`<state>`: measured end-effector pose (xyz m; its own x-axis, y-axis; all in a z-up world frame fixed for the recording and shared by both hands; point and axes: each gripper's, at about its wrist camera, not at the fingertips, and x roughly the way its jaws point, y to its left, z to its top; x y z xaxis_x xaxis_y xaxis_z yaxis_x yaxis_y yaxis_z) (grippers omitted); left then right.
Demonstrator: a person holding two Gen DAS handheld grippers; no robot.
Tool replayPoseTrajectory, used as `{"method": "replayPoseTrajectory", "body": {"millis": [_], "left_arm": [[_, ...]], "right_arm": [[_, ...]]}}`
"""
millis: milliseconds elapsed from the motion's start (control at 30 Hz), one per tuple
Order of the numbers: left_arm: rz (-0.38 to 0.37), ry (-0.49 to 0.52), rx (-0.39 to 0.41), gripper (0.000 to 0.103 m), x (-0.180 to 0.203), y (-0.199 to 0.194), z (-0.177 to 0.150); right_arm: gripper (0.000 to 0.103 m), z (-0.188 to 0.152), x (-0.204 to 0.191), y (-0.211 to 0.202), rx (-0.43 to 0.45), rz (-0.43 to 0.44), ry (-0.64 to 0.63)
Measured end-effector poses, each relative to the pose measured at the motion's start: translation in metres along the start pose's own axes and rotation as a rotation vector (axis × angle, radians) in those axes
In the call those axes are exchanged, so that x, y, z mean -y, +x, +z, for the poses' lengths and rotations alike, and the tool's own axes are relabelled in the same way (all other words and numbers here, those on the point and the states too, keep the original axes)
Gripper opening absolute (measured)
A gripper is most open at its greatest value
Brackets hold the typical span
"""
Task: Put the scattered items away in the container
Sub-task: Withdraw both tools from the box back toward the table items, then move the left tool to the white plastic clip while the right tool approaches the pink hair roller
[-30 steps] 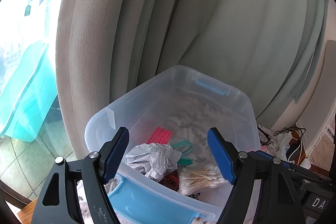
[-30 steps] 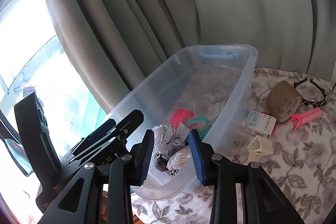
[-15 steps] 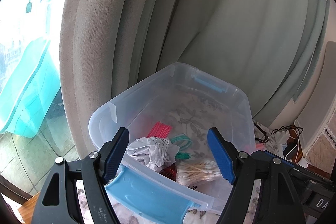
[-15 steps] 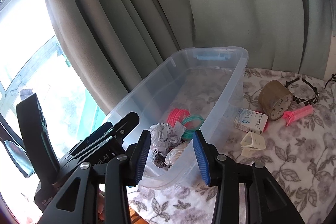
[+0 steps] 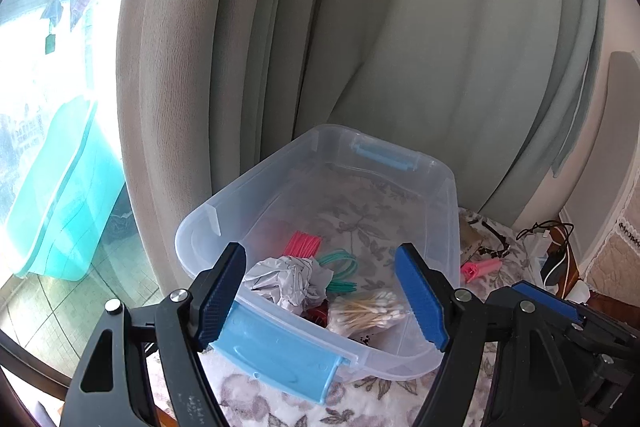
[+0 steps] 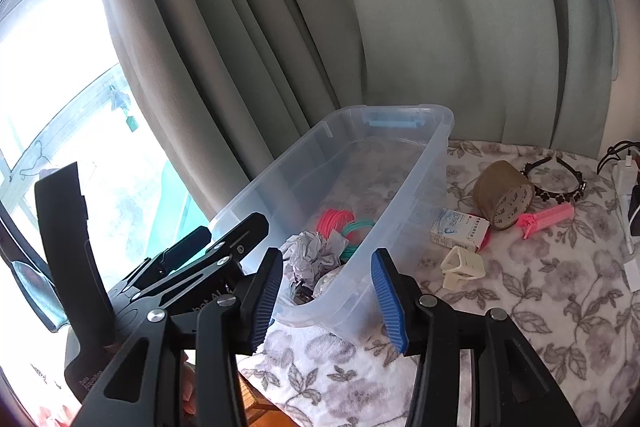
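Seen from the left wrist, the clear plastic bin (image 5: 436, 195) on the flowered tablecloth (image 5: 256, 399) holds a crumpled paper ball (image 5: 290, 281), pink (image 5: 302, 243) and green (image 5: 340, 267) coils, and a bag of cotton swabs (image 5: 366, 313). The left gripper (image 5: 320, 295) stands wide, gripping nothing, before the bin's blue latch (image 5: 276, 351). From the right wrist, the right gripper (image 6: 326, 295) is opening, empty, framing the bin's near corner. Beside the bin lie a small box (image 6: 460, 229), tape roll (image 6: 504, 193), cream clip (image 6: 464, 267) and pink clip (image 6: 546, 217).
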<state>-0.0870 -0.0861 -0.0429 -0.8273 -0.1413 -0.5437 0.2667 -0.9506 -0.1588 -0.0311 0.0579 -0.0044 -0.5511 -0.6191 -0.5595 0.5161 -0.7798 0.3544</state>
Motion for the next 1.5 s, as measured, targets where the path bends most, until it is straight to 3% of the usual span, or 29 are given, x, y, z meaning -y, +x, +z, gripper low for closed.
{"method": "replayPoseTrajectory", "body": {"millis": [233,433,833,1100,1500], "left_arm": [[-0.014,0.047,0.034,0.078,0.012,-0.051,0.005],[-0.035,0.095,0.041,0.078,0.03,-0.072,0.001],[-0.094,0.232,-0.018,0.078,0.088,-0.076,-0.016],[-0.123,0.315,-0.103,0.078,0.121,-0.051,-0.037],[-0.072,0.348,-0.201,0.078,0.144,0.001,-0.066]], "right_arm": [[0.053,0.0,0.004,-0.046,0.074,0.002,0.032],[0.054,-0.004,0.012,-0.086,0.13,-0.002,0.084],[0.058,-0.013,0.074,-0.128,0.199,-0.102,0.2],[0.058,-0.021,0.124,-0.113,0.184,-0.117,0.301],[0.058,-0.035,0.207,-0.026,0.078,-0.131,0.39]]}}
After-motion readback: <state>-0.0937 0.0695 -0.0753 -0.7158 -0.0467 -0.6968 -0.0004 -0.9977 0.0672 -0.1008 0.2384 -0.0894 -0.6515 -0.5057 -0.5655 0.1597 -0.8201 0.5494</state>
